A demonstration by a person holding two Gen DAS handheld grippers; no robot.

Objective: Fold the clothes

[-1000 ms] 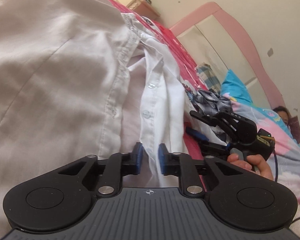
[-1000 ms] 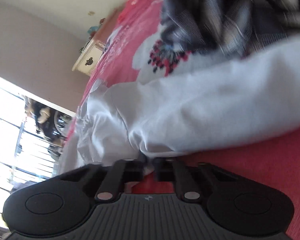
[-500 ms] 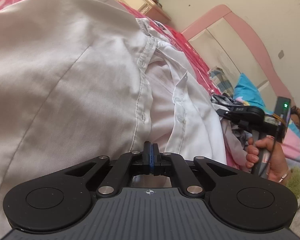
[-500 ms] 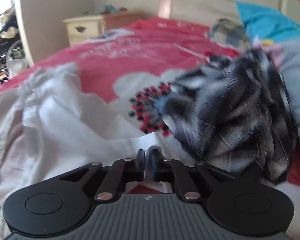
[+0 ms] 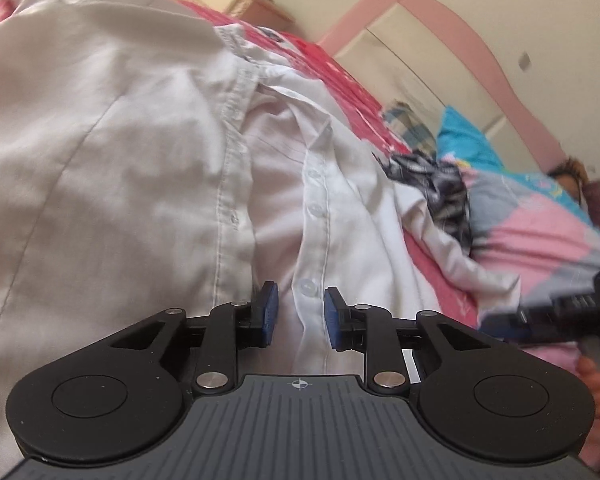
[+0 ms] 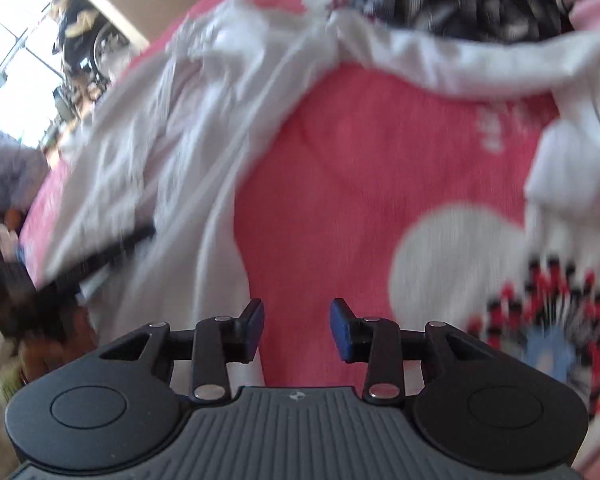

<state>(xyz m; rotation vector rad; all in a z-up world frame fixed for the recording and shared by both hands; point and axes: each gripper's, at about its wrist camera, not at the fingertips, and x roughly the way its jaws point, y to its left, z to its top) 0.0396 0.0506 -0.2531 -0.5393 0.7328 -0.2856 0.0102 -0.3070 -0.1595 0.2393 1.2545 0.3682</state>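
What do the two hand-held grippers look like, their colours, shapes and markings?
Both look alike. The left hand-held gripper and right hand-held gripper have black linkage arms with silver pivot pins, two round black discs, a ribbed grey body bearing a small crosshair mark, and blue pads on the fingers.

Shirt [image 5: 148, 168] lies on the bedspread [image 6: 340, 184], checked garment [image 5: 440, 184] to its right

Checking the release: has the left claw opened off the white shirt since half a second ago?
Yes. The left claw now stands open, its pads either side of the white shirt button placket; earlier they were pinched shut there.
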